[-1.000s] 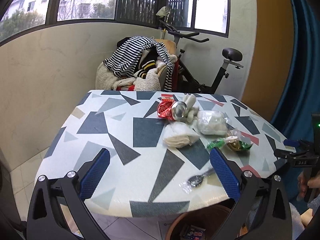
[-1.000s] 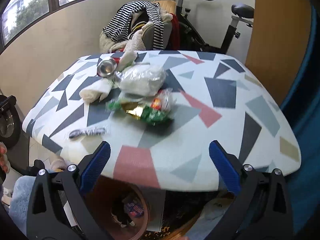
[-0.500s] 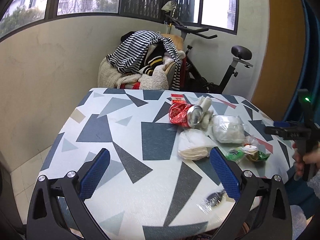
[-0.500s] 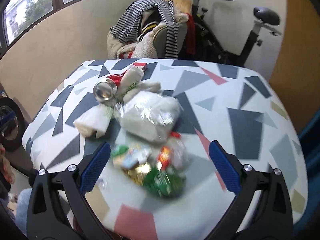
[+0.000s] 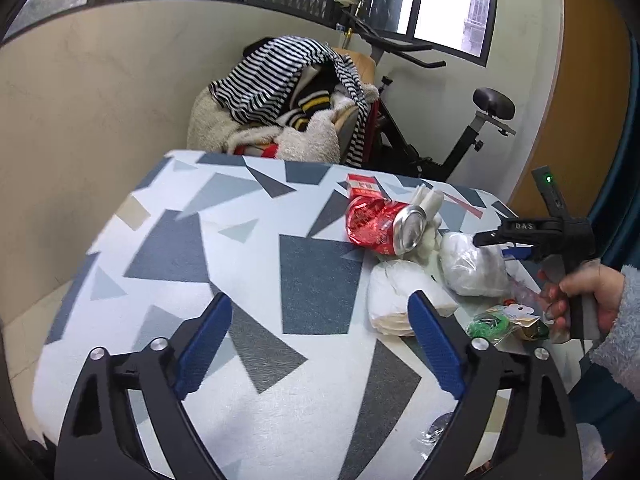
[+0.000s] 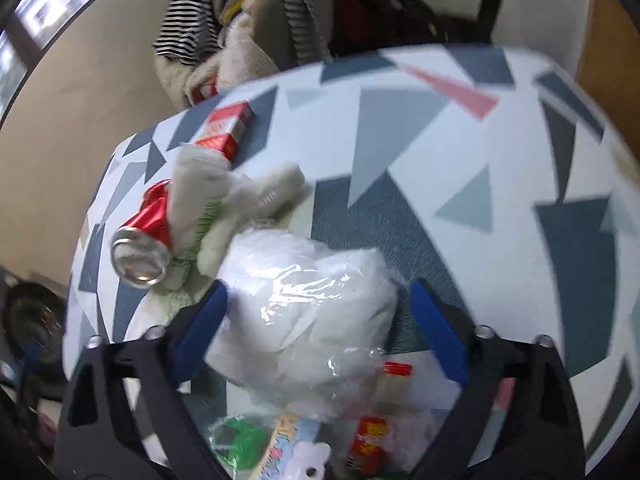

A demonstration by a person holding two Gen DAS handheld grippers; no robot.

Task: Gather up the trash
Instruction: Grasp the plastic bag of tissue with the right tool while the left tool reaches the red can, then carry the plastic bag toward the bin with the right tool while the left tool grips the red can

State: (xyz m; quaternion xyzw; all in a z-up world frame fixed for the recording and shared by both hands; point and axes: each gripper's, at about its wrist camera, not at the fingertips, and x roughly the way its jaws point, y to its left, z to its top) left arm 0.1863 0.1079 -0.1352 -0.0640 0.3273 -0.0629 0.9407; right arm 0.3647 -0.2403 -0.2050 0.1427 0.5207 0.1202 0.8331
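The left gripper (image 5: pixel 320 320) is wide open, though its jaws have just closed a little, with only the table (image 5: pixel 180 240) between them. The right gripper (image 6: pixel 318 312) is also wide open and has just closed a little; one clear bag (image 6: pixel 308 312) of white stuff sits between its jaws, but I cannot tell if the pads touch it. Just past the bag lie one crushed red can (image 6: pixel 146 236) and some white tissue (image 6: pixel 240 200). Farther off is one red box (image 6: pixel 228 128); its writing is too blurry to read. Below the bag are small snack wrappers (image 6: pixel 280 440), too mixed up to count. One white wad (image 5: pixel 396 300) lies right beside the left gripper's right finger. The right tool reads "DAS".
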